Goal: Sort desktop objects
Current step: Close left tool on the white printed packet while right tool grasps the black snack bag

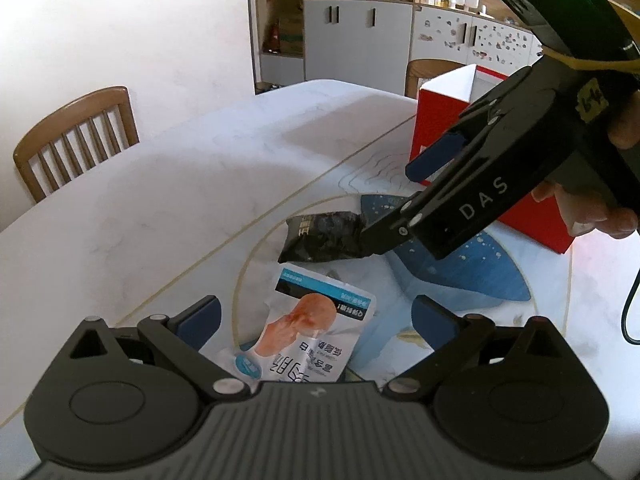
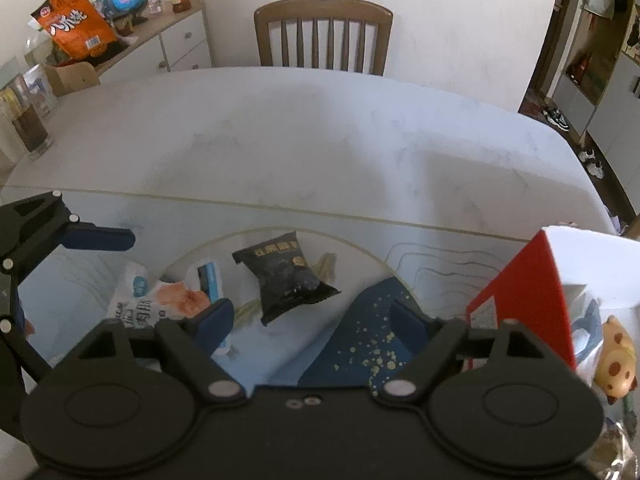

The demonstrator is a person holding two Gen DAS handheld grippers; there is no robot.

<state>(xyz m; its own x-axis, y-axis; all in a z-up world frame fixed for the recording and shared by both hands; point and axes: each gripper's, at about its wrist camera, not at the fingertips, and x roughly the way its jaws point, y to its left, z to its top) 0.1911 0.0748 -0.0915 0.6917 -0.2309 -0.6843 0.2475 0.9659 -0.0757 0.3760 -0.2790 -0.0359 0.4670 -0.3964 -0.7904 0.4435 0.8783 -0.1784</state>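
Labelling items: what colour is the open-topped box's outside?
Red cardboard box, white inside; left wrist view shows it best.

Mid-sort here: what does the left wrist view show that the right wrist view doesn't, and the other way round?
Only the left wrist view: the right tongs seen from outside, open, tip at the black snack packet, with the holding hand behind.

Only the right wrist view: a spotted animal figure beside the red box, and an orange bag on a sideboard.

Both: the black packet, the white pouch, the red box, the table, and open left tongs.
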